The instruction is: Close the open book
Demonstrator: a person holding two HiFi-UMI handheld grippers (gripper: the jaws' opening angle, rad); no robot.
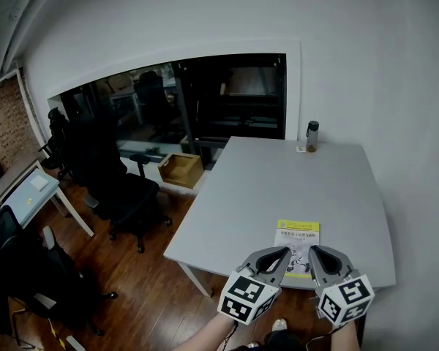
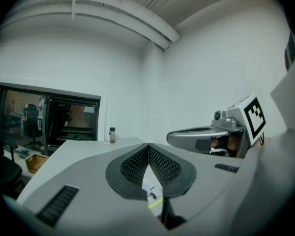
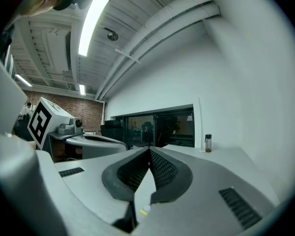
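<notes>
A book (image 1: 298,241) with a yellow and white cover lies flat and closed near the front edge of the grey table (image 1: 278,181). My left gripper (image 1: 286,251) hovers over the book's near left corner, shut, with nothing between its tips. My right gripper (image 1: 314,249) is beside it over the near right corner, also shut and empty. In the left gripper view the left gripper (image 2: 148,145) has its pads together, a sliver of the book (image 2: 150,191) shows below them, and the right gripper (image 2: 206,136) is to the right. In the right gripper view the right gripper (image 3: 149,150) likewise has its pads together.
A small dark bottle (image 1: 312,136) stands at the table's far edge by the white wall. Left of the table are a cardboard box (image 1: 181,169), a black office chair (image 1: 117,185) on the wooden floor, and a dark window (image 1: 205,101).
</notes>
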